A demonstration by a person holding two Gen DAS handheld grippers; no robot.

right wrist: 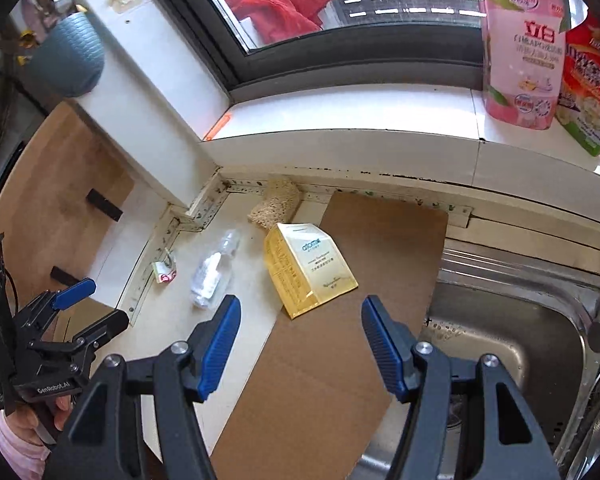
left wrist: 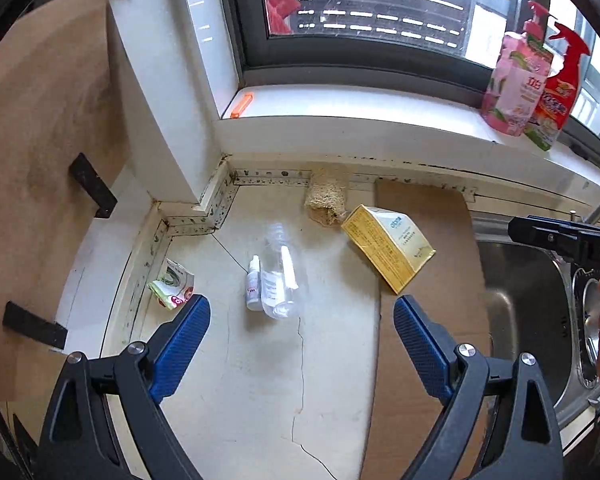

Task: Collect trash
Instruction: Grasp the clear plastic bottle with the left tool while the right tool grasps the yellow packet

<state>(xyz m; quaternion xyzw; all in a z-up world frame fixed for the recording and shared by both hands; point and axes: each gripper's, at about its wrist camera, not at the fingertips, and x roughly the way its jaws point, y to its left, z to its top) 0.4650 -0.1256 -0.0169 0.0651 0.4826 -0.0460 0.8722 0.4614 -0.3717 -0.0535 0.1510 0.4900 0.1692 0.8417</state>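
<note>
On the cream counter lie a clear plastic bottle (left wrist: 281,272), a small white dropper bottle (left wrist: 254,283) beside it, a crumpled green and white wrapper (left wrist: 173,285) near the left wall, and a yellow box (left wrist: 389,247). My left gripper (left wrist: 302,316) is open and empty, hovering just short of the bottles. My right gripper (right wrist: 300,316) is open and empty, just short of the yellow box (right wrist: 308,269). The bottle (right wrist: 214,274) and wrapper (right wrist: 165,270) lie left of it. The left gripper (right wrist: 96,300) shows at the left edge of the right wrist view.
A loofah sponge (left wrist: 326,196) leans on the back wall. A brown cardboard sheet (right wrist: 340,340) covers the counter beside the steel sink (right wrist: 500,344). Pink (left wrist: 516,80) and red (left wrist: 560,84) cleaner bottles stand on the window sill. A wooden panel (left wrist: 40,160) is at left.
</note>
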